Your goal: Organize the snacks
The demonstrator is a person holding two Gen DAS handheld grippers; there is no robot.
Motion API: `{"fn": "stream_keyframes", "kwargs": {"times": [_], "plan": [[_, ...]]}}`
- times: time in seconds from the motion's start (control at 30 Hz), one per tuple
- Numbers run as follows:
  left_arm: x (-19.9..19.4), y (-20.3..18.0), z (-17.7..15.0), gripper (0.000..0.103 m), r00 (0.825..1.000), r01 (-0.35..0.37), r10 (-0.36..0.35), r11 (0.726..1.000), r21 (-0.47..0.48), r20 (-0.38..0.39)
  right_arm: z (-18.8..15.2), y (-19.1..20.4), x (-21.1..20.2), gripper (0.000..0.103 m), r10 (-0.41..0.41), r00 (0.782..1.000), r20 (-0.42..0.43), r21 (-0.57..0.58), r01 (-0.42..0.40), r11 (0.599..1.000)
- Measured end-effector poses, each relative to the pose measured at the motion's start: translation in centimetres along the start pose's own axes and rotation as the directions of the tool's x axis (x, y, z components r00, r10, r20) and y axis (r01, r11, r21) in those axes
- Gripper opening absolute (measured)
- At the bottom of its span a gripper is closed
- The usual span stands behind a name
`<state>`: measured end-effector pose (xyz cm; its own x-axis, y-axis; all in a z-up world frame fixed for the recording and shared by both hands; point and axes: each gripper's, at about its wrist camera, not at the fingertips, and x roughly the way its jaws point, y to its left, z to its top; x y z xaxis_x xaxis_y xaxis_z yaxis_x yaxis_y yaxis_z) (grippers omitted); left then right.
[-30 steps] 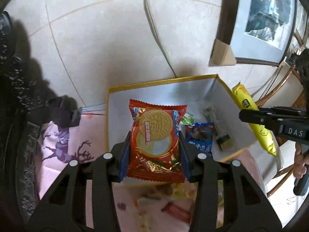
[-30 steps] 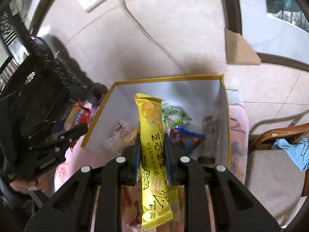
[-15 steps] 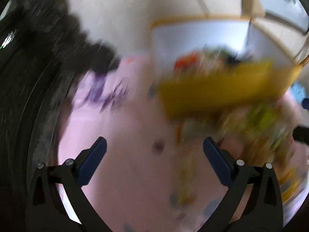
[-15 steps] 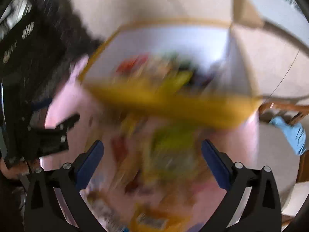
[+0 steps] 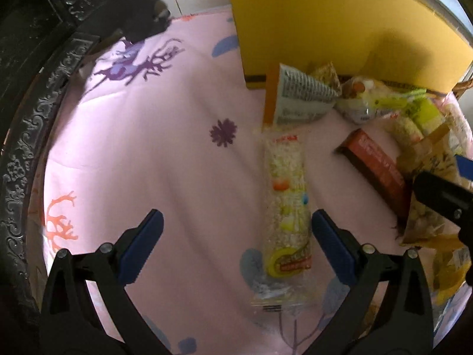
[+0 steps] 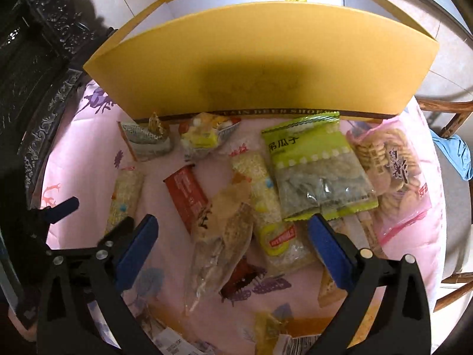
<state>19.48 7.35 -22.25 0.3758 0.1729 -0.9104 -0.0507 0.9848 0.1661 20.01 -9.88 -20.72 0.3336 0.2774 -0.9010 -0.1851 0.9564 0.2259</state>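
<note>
**Pink cloth, yellow box, loose snacks**

Pink floral cloth (image 6: 97,159) covers the surface, edged by dark carved wood (image 5: 38,94), with pale floor tiles beyond. Snack packets lie scattered before the yellow box (image 6: 260,68): a green seed packet (image 6: 316,168), a biscuit bag (image 6: 393,171), a red bar (image 6: 186,198). The left gripper (image 5: 236,242) stands wide apart beside a rice-crisp bar (image 5: 288,195); the right gripper (image 6: 233,236) is spread, empty, above the pile.

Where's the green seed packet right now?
In the right wrist view, the green seed packet lies right of centre on the pink cloth, just below the yellow box and overlapping the pink cookie bag.
</note>
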Motion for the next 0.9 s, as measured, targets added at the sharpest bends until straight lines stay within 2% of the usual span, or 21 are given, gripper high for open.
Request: {"fn": "stream_keyframes", "kwargs": {"times": [0.13, 0.2, 0.27, 0.37, 0.4, 0.43, 0.47, 0.5, 0.57, 0.6, 0.63, 0.67, 0.77, 0.83, 0.9], "plan": [[-0.3, -0.5, -0.7, 0.101, 1.000, 0.010, -0.010, 1.000, -0.005, 0.005, 0.1, 0.5, 0.3, 0.102, -0.040, 0.999, -0.011, -0.029, 0.039, 0.999], [-0.2, -0.3, -0.8, 0.101, 1.000, 0.022, -0.022, 0.999, -0.025, 0.010, 0.2, 0.0, 0.6, 0.102, -0.041, 0.999, -0.015, -0.001, 0.041, 0.999], [-0.1, -0.2, -0.9, 0.101, 0.999, 0.033, -0.032, 0.998, -0.044, 0.015, 0.3, -0.6, 0.9, 0.102, -0.025, 1.000, -0.012, 0.039, 0.025, 0.999], [0.2, 0.2, -0.7, 0.101, 0.999, 0.047, -0.046, 0.994, -0.102, 0.012, 0.7, -1.7, 0.7, 0.102, 0.048, 0.999, -0.004, 0.118, -0.047, 0.992], [0.3, 0.2, -0.6, 0.101, 0.999, 0.049, -0.047, 0.992, -0.114, 0.013, 0.7, -1.7, 0.7, 0.101, 0.041, 0.999, -0.007, 0.106, -0.040, 0.994], [0.4, 0.3, -0.5, 0.101, 0.999, 0.049, -0.048, 0.991, -0.123, 0.014, 0.8, -1.5, 0.7, 0.099, 0.028, 1.000, -0.007, 0.089, -0.028, 0.996], [0.3, 0.1, -0.6, 0.101, 0.999, 0.042, -0.040, 0.991, -0.127, 0.020, 0.6, -1.0, 0.7, 0.082, 0.000, 1.000, -0.003, 0.062, 0.000, 0.998], [0.2, 0.0, -0.8, 0.098, 0.999, 0.044, -0.040, 0.992, -0.120, 0.033, 0.4, -0.7, 0.7, 0.066, -0.002, 1.000, -0.002, 0.055, 0.002, 0.998], [-0.5, -0.6, -1.3, 0.062, 0.992, 0.109, -0.104, 0.991, -0.071, 0.075, -0.1, 0.2, 0.4, 0.060, -0.003, 1.000, 0.007, 0.013, 0.003, 1.000], [-0.8, -0.9, -1.5, 0.054, 0.989, 0.130, -0.126, 0.990, -0.046, 0.079, -0.2, 0.8, 0.1, 0.053, -0.014, 1.000, 0.014, -0.026, 0.015, 1.000], [-1.1, -1.3, -1.6, 0.037, 0.986, 0.148, -0.145, 0.989, -0.024, 0.082, -0.3, 1.4, -0.2, 0.048, -0.017, 0.999, 0.028, -0.071, 0.019, 0.997], [-1.3, -1.6, -1.6, 0.029, 0.986, 0.146, -0.145, 0.989, -0.013, 0.079, -0.4, 1.9, -0.8, 0.035, 0.013, 0.999, 0.036, -0.097, -0.009, 0.995], [-1.4, -2.2, -1.5, 0.029, 0.993, 0.103, -0.102, 0.995, -0.013, 0.054, -0.4, 2.1, -1.5, 0.030, 0.059, 0.998, 0.029, -0.088, -0.056, 0.995], [-1.7, -3.0, -1.7, 0.029, 0.998, 0.045, -0.047, 0.998, 0.035, 0.048, -0.8, 1.3, -1.8, 0.030, 0.089, 0.996, 0.011, -0.042, -0.088, 0.995], [-2.1, -2.9, -1.8, 0.029, 0.995, 0.096, -0.097, 0.995, 0.017, 0.034, -1.3, 0.2, -2.3, 0.030, 0.130, 0.992, 0.006, 0.017, -0.130, 0.991]]}}
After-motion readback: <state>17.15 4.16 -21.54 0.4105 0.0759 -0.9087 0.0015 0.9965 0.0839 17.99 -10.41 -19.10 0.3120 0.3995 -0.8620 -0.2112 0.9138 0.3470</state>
